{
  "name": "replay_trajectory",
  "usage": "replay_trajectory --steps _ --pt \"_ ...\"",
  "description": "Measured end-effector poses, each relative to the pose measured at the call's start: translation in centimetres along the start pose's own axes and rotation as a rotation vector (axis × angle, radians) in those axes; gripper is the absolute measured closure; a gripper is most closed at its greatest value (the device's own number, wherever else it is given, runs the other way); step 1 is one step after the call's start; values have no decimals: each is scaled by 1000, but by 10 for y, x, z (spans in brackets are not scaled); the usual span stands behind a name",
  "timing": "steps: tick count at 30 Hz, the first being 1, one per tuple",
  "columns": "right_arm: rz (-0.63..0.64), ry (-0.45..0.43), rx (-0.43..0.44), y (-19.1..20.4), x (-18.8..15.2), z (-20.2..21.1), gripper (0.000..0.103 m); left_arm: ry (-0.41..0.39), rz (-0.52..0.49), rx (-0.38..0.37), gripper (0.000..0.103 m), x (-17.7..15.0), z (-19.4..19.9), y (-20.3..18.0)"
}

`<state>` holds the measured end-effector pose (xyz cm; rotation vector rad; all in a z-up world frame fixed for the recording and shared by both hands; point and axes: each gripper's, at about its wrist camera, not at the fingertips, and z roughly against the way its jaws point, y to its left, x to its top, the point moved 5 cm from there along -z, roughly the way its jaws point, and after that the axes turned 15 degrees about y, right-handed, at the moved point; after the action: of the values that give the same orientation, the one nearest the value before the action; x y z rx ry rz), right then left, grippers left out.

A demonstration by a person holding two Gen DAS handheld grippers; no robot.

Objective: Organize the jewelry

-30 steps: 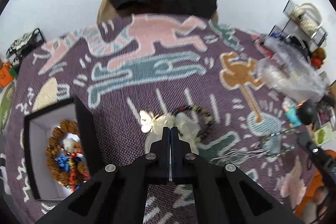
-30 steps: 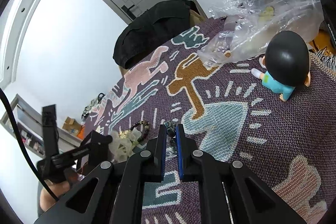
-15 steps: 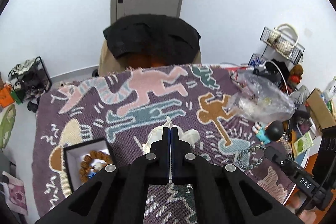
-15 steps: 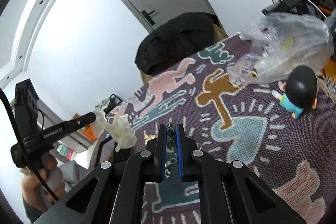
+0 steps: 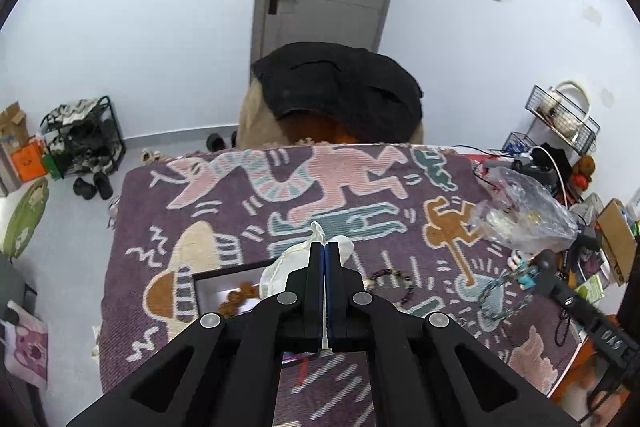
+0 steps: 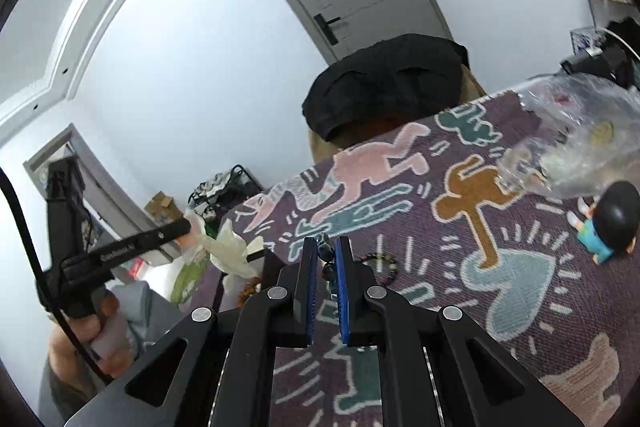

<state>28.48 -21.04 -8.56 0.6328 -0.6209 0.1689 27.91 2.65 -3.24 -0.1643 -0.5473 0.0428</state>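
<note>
Both grippers are lifted above the patterned rug [image 5: 360,187], each with a piece of jewelry in its grip. The left gripper [image 5: 324,251] is pinched fully shut on a white pouch [image 5: 280,267], whose thin fabric bunches out on either side of the jaws and pokes up past the tips; in the right wrist view the same pouch [image 6: 236,251] hangs limp from that gripper off the left side of the table. The right gripper [image 6: 325,251] is closed to a narrow gap on a chain [image 6: 328,267] of dark links, which shows between the blue pads and dangles below them; from the left wrist view the chain [image 5: 500,291] droops in a loop from the right gripper's tip over the blue heart in the rug. A bead bracelet [image 5: 394,283] is not yet picked up and lies on the rug just right of the box [image 5: 224,287], an open black box with a white lining that already holds brown beads. The step in hand looks like carrying the lifted pieces toward storage. Next, probably, the chain must be lowered either into the pouch, which would need its mouth opened, or into the box; which one is meant I cannot tell.
</note>
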Motion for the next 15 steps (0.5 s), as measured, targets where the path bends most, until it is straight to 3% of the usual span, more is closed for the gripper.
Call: replay_trajectory --steps 8,11,12,13,15 --pt "76 11 -3 41 13 -6 93 40 79 1 102 -11 -17 38" --pt "103 28 1 56 14 -17 93 69 110 -13 92 -17 -24 50" --pt "109 35 1 61 14 -21 93 70 115 -19 78 -19 -25 53" --pt "118 47 2 66 14 -28 93 69 122 -24 56 -21 -26 57" --pt "134 69 11 75 14 -41 93 41 132 -23 30 -26 -23 64"
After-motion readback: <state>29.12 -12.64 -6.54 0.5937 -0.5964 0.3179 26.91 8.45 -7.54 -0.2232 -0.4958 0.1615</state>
